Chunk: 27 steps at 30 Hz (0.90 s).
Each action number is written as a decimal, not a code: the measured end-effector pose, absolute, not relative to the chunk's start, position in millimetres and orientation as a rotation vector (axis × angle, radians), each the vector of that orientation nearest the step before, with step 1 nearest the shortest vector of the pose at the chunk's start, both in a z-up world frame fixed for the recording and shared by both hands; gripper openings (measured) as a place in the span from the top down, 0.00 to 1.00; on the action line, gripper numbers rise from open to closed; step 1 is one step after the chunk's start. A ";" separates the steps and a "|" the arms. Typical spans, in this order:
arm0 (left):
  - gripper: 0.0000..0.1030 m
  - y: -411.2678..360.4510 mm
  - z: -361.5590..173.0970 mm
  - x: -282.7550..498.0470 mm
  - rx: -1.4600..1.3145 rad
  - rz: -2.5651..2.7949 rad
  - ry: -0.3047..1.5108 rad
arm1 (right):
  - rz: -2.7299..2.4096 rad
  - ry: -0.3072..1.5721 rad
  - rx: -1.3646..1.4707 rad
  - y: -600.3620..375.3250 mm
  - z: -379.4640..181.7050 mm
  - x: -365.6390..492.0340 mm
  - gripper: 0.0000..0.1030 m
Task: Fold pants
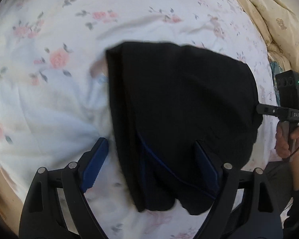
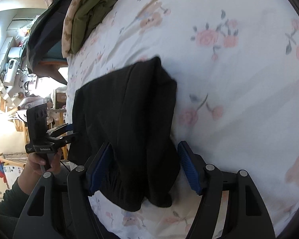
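Note:
The black pants (image 1: 181,107) lie folded into a compact bundle on the white floral bedsheet (image 1: 49,63). My left gripper (image 1: 151,147) is open, its blue-padded fingers (image 1: 95,163) straddling the near end of the bundle. My right gripper (image 2: 145,157) is open too, its fingers (image 2: 189,169) on either side of the pants (image 2: 127,119). In the left wrist view the right gripper (image 1: 269,110) sits at the bundle's right edge. In the right wrist view the left gripper (image 2: 71,132) sits at the bundle's left edge.
A cream quilt (image 1: 273,14) is bunched at the bed's far right. Olive and patterned clothes (image 2: 85,14) are heaped at one end of the bed. Beyond the bed's edge stand shelves and clutter (image 2: 12,67).

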State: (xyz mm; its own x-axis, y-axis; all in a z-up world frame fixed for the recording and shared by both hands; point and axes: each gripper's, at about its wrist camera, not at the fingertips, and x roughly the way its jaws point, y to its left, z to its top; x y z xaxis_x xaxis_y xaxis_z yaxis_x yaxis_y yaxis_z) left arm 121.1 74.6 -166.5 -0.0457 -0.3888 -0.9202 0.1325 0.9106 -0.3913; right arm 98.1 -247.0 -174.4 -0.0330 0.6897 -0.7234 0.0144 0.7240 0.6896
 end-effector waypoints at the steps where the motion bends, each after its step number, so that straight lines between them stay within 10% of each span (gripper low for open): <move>1: 0.19 75.6 -166.4 117.3 -0.227 -0.427 1.567 | 0.610 1.542 0.634 -246.5 -178.5 93.4 0.31; 14: 0.32 75.5 -166.7 103.3 -0.259 -0.381 1.567 | 0.486 1.450 0.626 -230.8 -179.9 62.9 0.31; 18: 0.67 70.7 -166.8 101.0 -0.231 -0.352 1.514 | 0.455 1.415 0.571 -219.0 -177.4 63.9 0.35; 20: 0.86 69.6 -164.6 101.0 -0.243 -0.362 1.486 | 0.453 1.401 0.583 -216.4 -177.0 60.9 0.79; 27: 0.94 78.4 -141.9 90.0 -0.287 -0.331 1.409 | 0.428 1.284 0.571 -205.6 -148.3 50.7 0.84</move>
State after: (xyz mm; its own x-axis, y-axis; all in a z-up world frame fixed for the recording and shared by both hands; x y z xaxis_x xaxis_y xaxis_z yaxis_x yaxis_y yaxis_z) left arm 90.0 78.4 -141.9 0.1289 -0.3913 -0.9112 0.0553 0.9203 -0.3873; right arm 50.7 -205.6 -148.3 0.2371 0.5954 -0.7676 0.0151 0.7878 0.6157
